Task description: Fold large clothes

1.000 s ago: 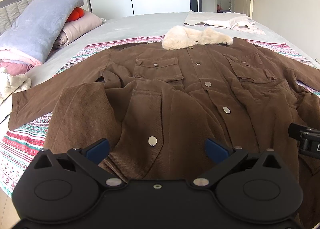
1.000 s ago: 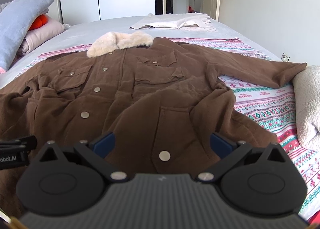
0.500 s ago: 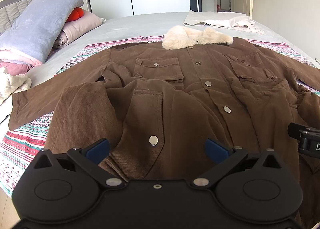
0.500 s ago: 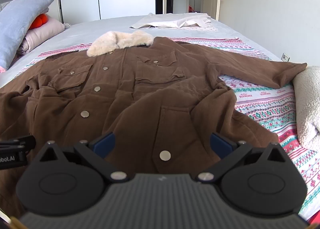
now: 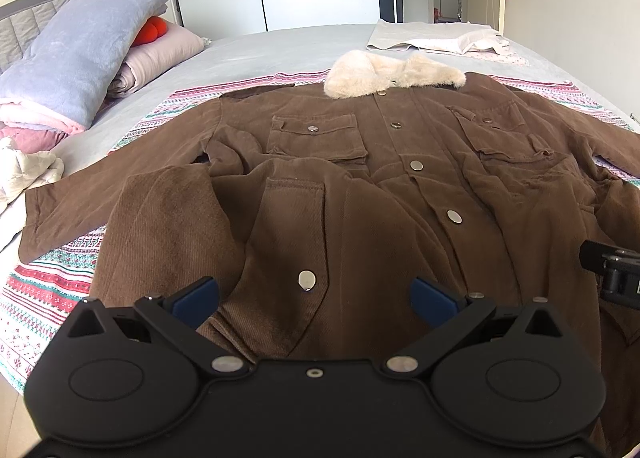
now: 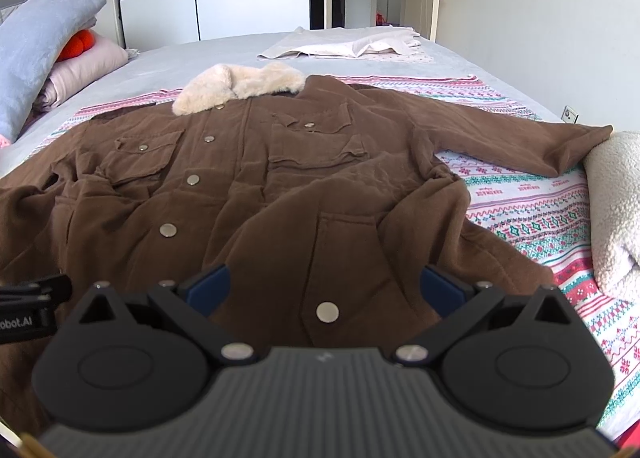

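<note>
Plainly, one brown coat fills the centre of both frames, spread face-up on the bed, two sleeves flung outward. The left gripper and right gripper hover spread wide at its hem, grasping nothing. The heavy cloth could bunch or slip if pinched shallowly.

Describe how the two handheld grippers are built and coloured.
Both are matte black with two round housings, silver pivot screws and blue-padded fingers. The left gripper has a smooth black centre; the right gripper a ribbed grey one. White lettering ending "obot.AI" marks the left gripper's side.
</note>
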A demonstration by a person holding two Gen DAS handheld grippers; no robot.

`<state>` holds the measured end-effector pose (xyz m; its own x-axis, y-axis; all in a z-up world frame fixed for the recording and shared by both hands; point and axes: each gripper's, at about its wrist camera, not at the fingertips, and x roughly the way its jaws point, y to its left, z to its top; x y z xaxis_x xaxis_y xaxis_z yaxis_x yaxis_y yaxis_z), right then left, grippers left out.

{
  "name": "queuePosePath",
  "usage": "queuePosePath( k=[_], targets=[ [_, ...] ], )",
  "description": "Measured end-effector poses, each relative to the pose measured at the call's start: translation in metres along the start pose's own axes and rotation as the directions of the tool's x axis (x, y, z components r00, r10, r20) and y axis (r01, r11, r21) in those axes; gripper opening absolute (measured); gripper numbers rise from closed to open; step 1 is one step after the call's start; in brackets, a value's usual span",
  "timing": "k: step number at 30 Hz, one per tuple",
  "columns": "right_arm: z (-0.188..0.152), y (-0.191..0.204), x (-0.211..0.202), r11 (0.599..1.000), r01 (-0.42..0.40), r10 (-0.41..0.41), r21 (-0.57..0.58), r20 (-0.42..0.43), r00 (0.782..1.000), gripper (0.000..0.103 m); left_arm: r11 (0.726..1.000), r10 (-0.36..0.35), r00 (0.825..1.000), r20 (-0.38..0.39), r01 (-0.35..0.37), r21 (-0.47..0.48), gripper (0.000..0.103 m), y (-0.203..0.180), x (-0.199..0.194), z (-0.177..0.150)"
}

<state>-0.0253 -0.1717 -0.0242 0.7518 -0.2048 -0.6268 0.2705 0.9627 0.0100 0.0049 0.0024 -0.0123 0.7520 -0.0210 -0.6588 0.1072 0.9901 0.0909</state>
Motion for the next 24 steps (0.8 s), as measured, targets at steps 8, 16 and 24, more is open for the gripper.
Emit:
queuePosePath(
  k=[8, 16, 24],
  targets=[
    [-0.0004, 0.0024, 0.0018, 1.000, 0.004, -0.004, -0.010, -0.006, 1.000, 0.103, 1.000, 0.001, 1.000, 0.000, -0.001, 0.000, 0.103, 0.0004, -0.0013, 0.0002],
    [-0.0008, 0.0032, 0.0035, 1.000, 0.006, -0.007, -0.014, -0.007, 1.000, 0.103, 1.000, 0.008, 1.000, 0.002, -0.008, 0.000, 0.103, 0.0016, -0.0019, 0.0007],
    [-0.0022, 0.0007, 0.0020, 1.000, 0.013, -0.013, -0.015, -0.005, 1.000, 0.103, 1.000, 0.009, 1.000, -0.005, -0.009, 0.004, 0.103, 0.0057, -0.0022, -0.0017]
  ],
)
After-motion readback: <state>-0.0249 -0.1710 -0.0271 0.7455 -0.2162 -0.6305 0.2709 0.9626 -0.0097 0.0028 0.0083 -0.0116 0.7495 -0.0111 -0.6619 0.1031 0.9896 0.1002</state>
